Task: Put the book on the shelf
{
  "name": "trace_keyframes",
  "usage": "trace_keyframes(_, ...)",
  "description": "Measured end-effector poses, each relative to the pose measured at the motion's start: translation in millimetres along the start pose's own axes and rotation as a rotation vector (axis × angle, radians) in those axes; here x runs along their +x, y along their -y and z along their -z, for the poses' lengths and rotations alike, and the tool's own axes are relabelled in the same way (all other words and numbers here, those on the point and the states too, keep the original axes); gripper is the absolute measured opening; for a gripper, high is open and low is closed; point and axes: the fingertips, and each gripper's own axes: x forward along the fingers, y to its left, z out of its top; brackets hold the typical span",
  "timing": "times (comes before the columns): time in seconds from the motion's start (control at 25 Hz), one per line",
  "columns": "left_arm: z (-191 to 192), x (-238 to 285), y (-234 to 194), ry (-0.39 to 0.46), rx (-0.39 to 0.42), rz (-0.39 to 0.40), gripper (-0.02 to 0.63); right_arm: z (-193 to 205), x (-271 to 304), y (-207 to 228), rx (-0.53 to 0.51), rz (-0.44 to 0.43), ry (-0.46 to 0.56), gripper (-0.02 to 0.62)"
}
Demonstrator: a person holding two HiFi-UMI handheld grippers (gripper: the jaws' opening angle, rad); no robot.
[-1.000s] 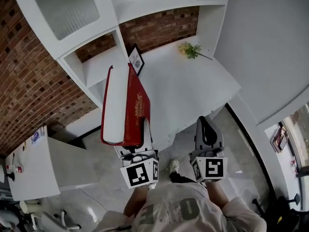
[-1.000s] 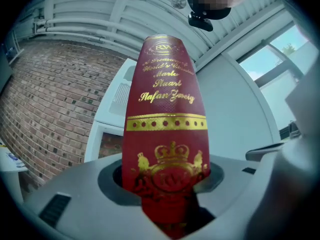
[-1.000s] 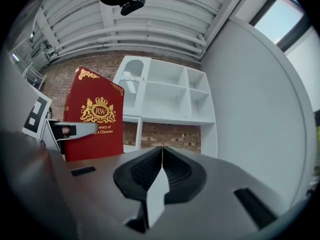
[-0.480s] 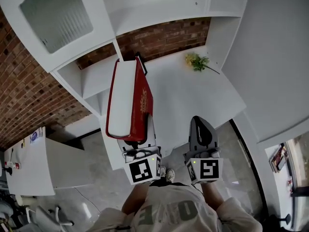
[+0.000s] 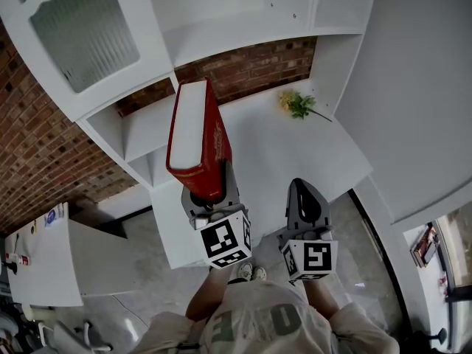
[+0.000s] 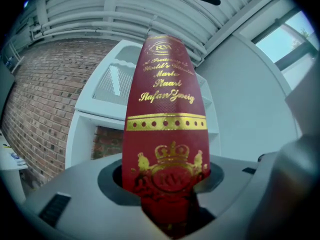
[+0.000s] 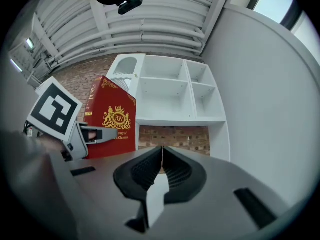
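White shelving [image 5: 221,21] on a red brick wall [image 5: 44,146] rose over a white desk [image 5: 310,161] at the far side of the scene. Nearest the person, the left gripper [image 5: 209,192] had its jaws clamped tight on the lower end of a thick red book [image 5: 199,131] with gold lettering. Just to its right, the right gripper [image 5: 304,190] had its jaws pressed together on nothing.

Over the last second the book had swung from a leftward lean, with its pale page edges broad to the camera, to nearly upright. It had also travelled away from the person toward the shelving. Its far end now lay over the divider between a low open cubby [image 5: 144,127] on the left and the brick-backed recess above the desk. A small green sprig [image 5: 297,103] lay on the desk to the right, well apart.

The book was in the air, not yet on any shelf. The carry looked nearly over, and lining the book up with a compartment seemed the next need.
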Motion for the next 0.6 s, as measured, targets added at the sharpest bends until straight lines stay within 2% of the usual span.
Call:
trace_keyframes(0.12, -24, 15, 7, 0.044, 0.009, -0.011, 0.249, 2, 0, 2, 0.015, 0.001, 0.001, 0.017)
trace_keyframes(0.4, -126, 73, 16, 0.189, 0.069, -0.063, 0.249, -11, 2, -4, 0.034, -0.003, 0.038, 0.017)
trace_keyframes(0.6, -177, 119, 27, 0.209, 0.098, -0.072, 0.249, -17, -4, -1, 0.052, 0.013, 0.058, 0.017)
